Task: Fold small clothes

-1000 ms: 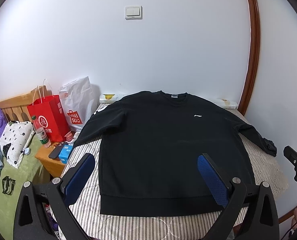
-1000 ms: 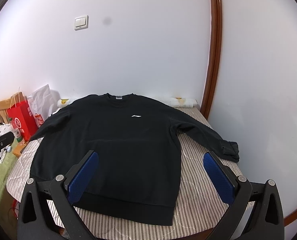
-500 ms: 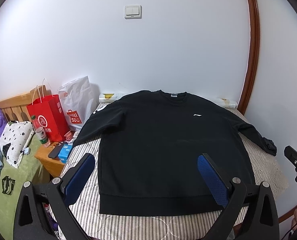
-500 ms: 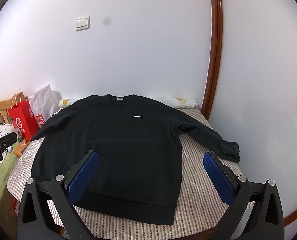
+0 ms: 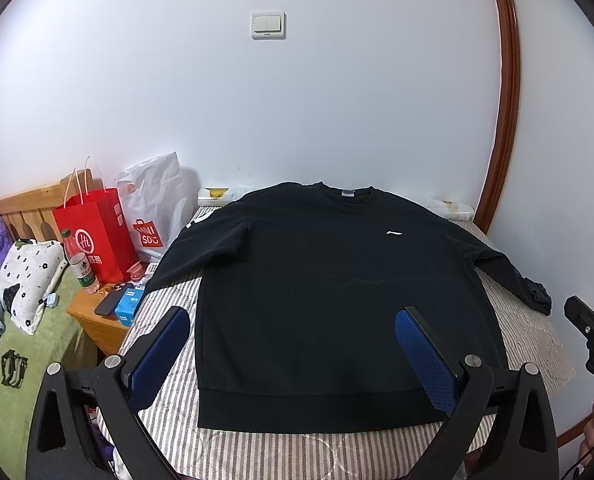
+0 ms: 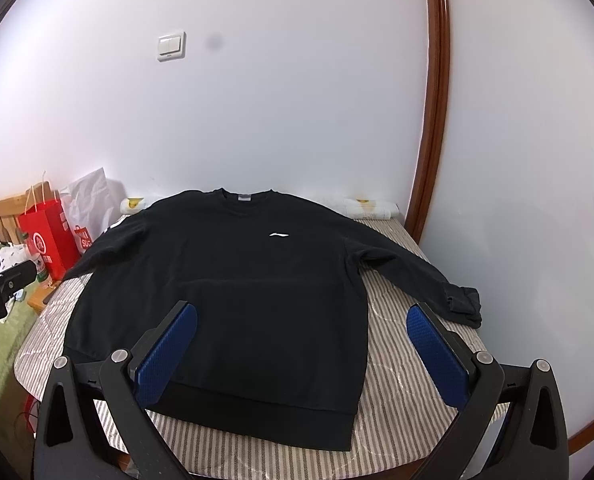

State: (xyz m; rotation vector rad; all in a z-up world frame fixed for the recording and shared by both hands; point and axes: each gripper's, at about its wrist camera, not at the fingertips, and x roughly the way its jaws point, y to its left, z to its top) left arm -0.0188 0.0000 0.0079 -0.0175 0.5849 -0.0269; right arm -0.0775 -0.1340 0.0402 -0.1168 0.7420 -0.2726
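A black sweatshirt [image 5: 329, 300] [image 6: 249, 304] with a small white chest logo lies flat, front up, on a striped bed, sleeves spread out and hem nearest me. My left gripper [image 5: 293, 332] hovers open above the hem, blue pads wide apart, holding nothing. My right gripper [image 6: 301, 328] is open too, above the hem's right part, and it shows at the right edge of the left wrist view [image 5: 593, 328]. The right sleeve cuff [image 6: 463, 304] lies bunched near the bed's right edge.
The striped bed [image 5: 169, 408] [image 6: 401, 400] meets a white wall at its far side. At the left stand a red paper bag [image 5: 93, 236], a white shopping bag [image 5: 157, 208], a bottle [image 5: 81, 264] and a wooden nightstand [image 5: 93, 320] holding a phone and a blue box. A brown frame [image 6: 433, 120] rises at right.
Both views have shifted only slightly; the right wrist view has edged a little to the right. The sweatshirt has not moved and both grippers remain open.
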